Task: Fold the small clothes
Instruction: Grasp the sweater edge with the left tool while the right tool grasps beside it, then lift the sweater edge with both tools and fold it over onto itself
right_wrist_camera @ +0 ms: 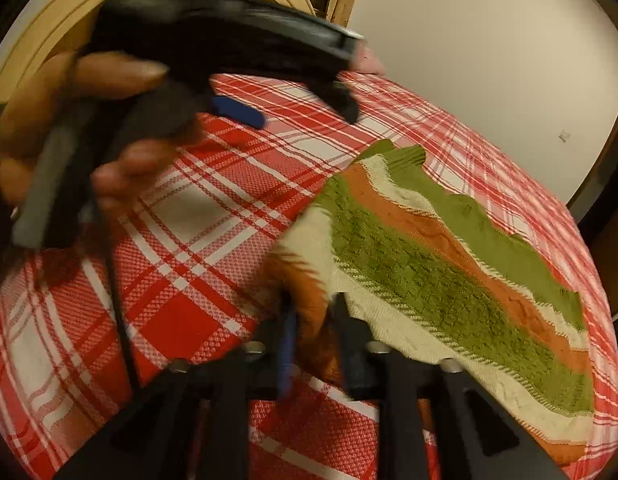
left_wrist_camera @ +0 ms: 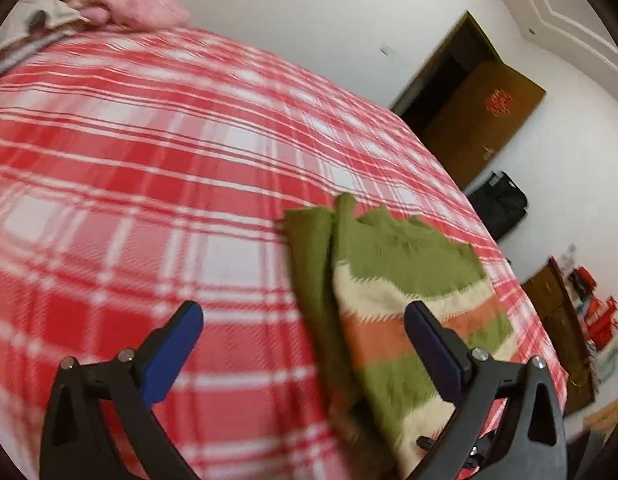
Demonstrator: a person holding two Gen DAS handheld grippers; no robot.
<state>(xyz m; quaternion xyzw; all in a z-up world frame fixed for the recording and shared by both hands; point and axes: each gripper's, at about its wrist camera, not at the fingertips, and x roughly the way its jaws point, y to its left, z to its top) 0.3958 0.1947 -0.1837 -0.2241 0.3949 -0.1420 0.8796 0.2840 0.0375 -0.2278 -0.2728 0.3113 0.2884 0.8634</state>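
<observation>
Striped sweater [right_wrist_camera: 449, 276] lies partly folded on my checked bedspread [right_wrist_camera: 181, 216]. My right gripper [right_wrist_camera: 313, 320] straddles its near corner, jaws narrow, grip uncertain. My left gripper [left_wrist_camera: 305, 332] hangs wide open, empty. Best pinch the corner firmly before lifting.

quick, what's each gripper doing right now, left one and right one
Left gripper: open wide, holding nothing, above the plaid bedcover.
Right gripper: jaws narrow around a corner of the striped knit garment; whether they pinch it cannot be told.
</observation>
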